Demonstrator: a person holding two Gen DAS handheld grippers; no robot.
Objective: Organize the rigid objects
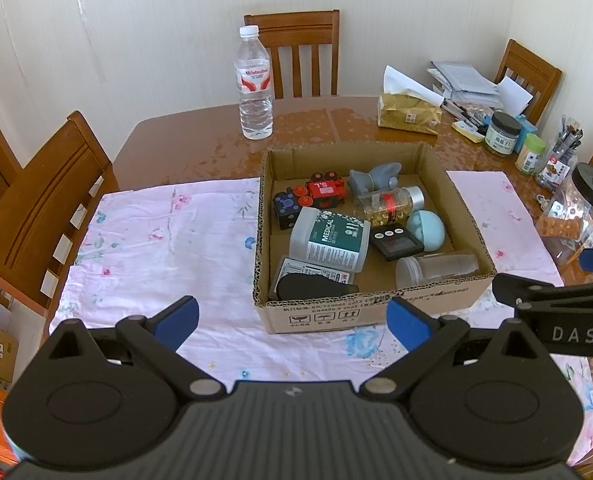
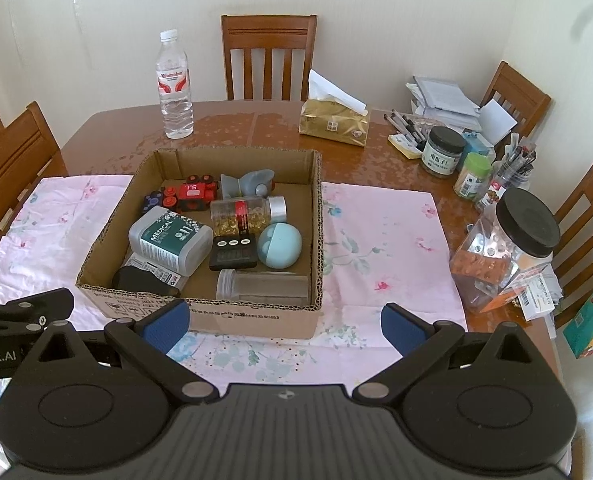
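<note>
Cardboard box (image 2: 216,320) sits on a pink floral cloth (image 2: 376,240) on the wooden counter (image 2: 256,120), and basically everything's piled inside it already: a grey "MEDICAL" bottle (image 2: 170,239) lying on its side, a red toy train (image 2: 192,194), a capsule bottle (image 2: 248,210) with a silver cap, a pale blue egg-shaped thing (image 2: 279,245), a small black timer (image 2: 232,252) and a clear jar (image 2: 262,286) tipped over along the near wall. Both grippers hover short of the box, holding nothing. Left gripper (image 1: 292,320) has its blue pads spread wide, right gripper (image 2: 284,326) same deal. A water bottle (image 2: 174,88) stands upright behind the box, well apart from it.
</note>
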